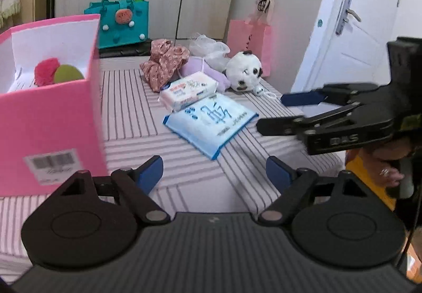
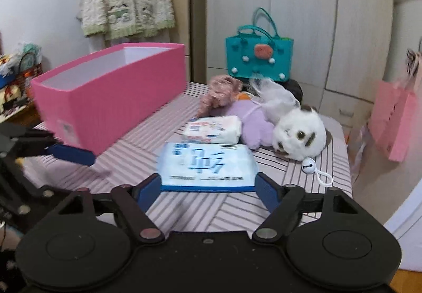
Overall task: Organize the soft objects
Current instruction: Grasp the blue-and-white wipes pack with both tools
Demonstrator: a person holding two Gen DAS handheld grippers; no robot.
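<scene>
Soft objects lie on a striped surface (image 2: 205,208) beside a pink box (image 2: 113,97). We see the blue tissue pack (image 2: 208,163) flat at the near edge of the cluster, with a white wipes pack (image 2: 213,129) just behind it. Behind these we note a panda plush (image 2: 298,134), a lilac plush (image 2: 253,124) and a floral cloth (image 2: 219,92), bunched close together; a crumpled clear bag (image 1: 211,48) sits behind the lilac plush.

The right gripper (image 2: 208,188) is held low and level over the surface, aimed at the blue tissue pack. Its jaws stand apart, one blue pad on each side of the pack's near edge; we cannot tell whether the pads touch it. In the left wrist view the right gripper (image 1: 271,113) reaches in from the right, its tips just beside the pack's right corner.

The left gripper (image 1: 215,174) hovers above the surface next to the pink box, jaws apart and holding nothing. Inside the box (image 1: 50,108) we see a red fluffy item (image 1: 44,72) and a green round item (image 1: 68,74).

A teal bag (image 2: 259,58) stands at the far end of the surface, and a pink paper bag (image 1: 250,42) stands to the right.
</scene>
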